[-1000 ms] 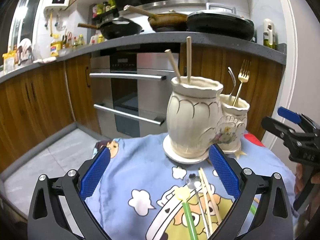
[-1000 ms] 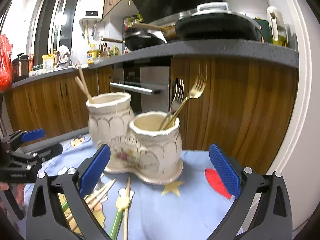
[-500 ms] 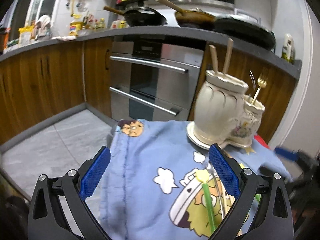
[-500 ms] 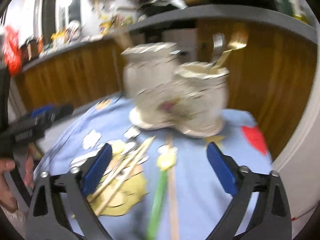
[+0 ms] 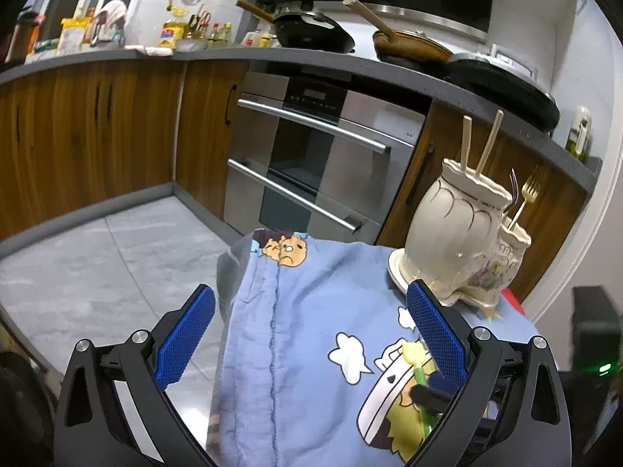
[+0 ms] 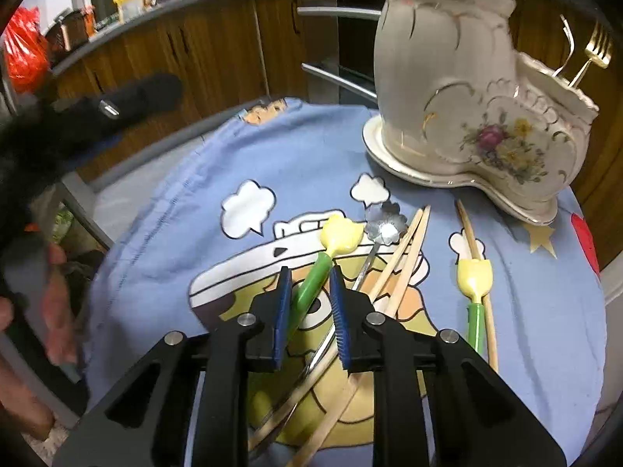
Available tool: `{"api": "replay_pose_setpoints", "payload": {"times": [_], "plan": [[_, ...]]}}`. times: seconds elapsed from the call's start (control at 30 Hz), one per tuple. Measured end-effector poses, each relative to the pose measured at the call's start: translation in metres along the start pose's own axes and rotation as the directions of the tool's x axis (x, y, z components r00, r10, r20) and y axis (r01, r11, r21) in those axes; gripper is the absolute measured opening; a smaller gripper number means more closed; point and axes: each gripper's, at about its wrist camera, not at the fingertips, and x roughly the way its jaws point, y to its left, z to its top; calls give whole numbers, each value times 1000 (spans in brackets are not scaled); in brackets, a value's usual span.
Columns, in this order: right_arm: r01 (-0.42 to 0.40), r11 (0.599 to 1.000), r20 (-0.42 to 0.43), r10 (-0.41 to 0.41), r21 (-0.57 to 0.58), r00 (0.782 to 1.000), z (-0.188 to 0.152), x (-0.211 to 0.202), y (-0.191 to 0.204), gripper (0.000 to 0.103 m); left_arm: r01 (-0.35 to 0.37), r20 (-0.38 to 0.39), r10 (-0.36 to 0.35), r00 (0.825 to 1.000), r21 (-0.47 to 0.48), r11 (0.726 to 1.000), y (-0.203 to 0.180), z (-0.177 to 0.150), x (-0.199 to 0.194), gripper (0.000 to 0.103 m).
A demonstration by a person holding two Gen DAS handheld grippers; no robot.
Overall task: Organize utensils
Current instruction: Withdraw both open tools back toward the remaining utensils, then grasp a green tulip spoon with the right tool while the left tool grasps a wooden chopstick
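Right wrist view shows the right tool (image 6: 307,303) narrowed around the green handle of the near-left tulip spoon (image 6: 325,257) on the cloth-covered worktop (image 6: 163,241), a light, stiff, slippery piece best pinched mid-handle, while the left tool (image 5: 307,334) hovers spread wide.

A blue cartoon-print cloth (image 5: 296,311) drapes the table, its bear figure (image 5: 284,251) near the far edge and white clouds (image 6: 247,204) across the middle. Behind stands a stainless oven (image 5: 311,159) set among wooden cabinets (image 5: 97,136). On the grey counter (image 5: 218,54), a black wok (image 5: 307,33), a brown pan (image 5: 409,48) and a lidded black pan (image 5: 502,85) sit in a row. Bottles and packets (image 5: 175,35) crowd the corner. A red bag (image 6: 25,52) hangs at left.
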Motion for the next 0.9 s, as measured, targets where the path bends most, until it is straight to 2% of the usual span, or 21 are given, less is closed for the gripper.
{"api": "replay_pose_setpoints", "payload": {"times": [0.17, 0.2, 0.33, 0.47, 0.57, 0.67, 0.9], "plan": [[51, 998, -1, -51, -26, 999, 7, 8, 9, 19, 1, 9, -1, 1000, -4, 1000, 1, 2, -2, 98], [43, 999, -4, -43, -18, 999, 8, 9, 9, 15, 0, 8, 0, 1000, -5, 1000, 1, 2, -1, 98], [30, 999, 2, -30, -19, 1000, 8, 9, 7, 12, 1, 6, -1, 1000, -15, 1000, 3, 2, -1, 98], [-47, 998, 24, 46, 41, 999, 6, -1, -6, 10, 9, 1, -9, 1000, -15, 1000, 3, 1, 0, 98], [-110, 989, 88, 102, 95, 991, 5, -21, -21, 10, 13, -3, -13, 1000, -7, 1000, 1, 1, 1, 98], [-179, 971, 166, 152, 160, 974, 3, -43, -39, 9, 17, -8, -17, 1000, 3, 1000, -3, -1, 1, 98], [-205, 952, 300, 131, 229, 945, 5, -80, -87, 9, 38, -50, -35, 998, 66, 997, -20, -7, 8, 98]]}}
